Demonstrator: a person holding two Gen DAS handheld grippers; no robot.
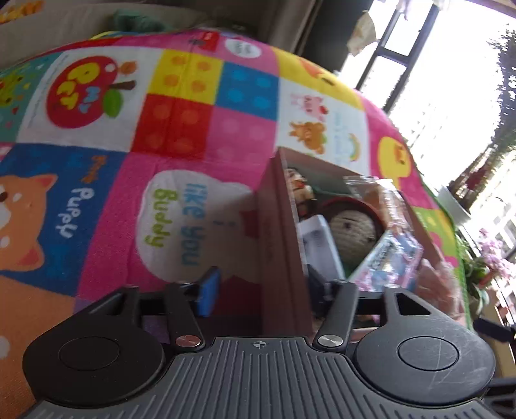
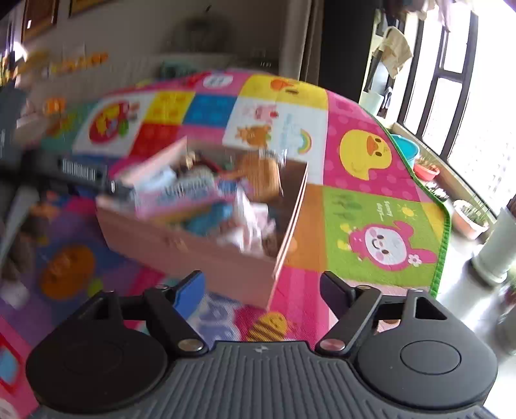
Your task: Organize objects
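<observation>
A cardboard box full of toys sits on a colourful play mat. Inside it I see a knitted doll, a pink toy package and a white box. My left gripper is open and straddles the box's near wall, with one finger outside and the other inside. In the right wrist view the box lies ahead, blurred, and packed with toys. My right gripper is open and empty, above the mat just before the box's corner.
The mat ends at a green border on the right. Past it stand plant pots, a blue basin and tall windows. A sofa stands behind the mat. The left gripper's body shows at the box's left.
</observation>
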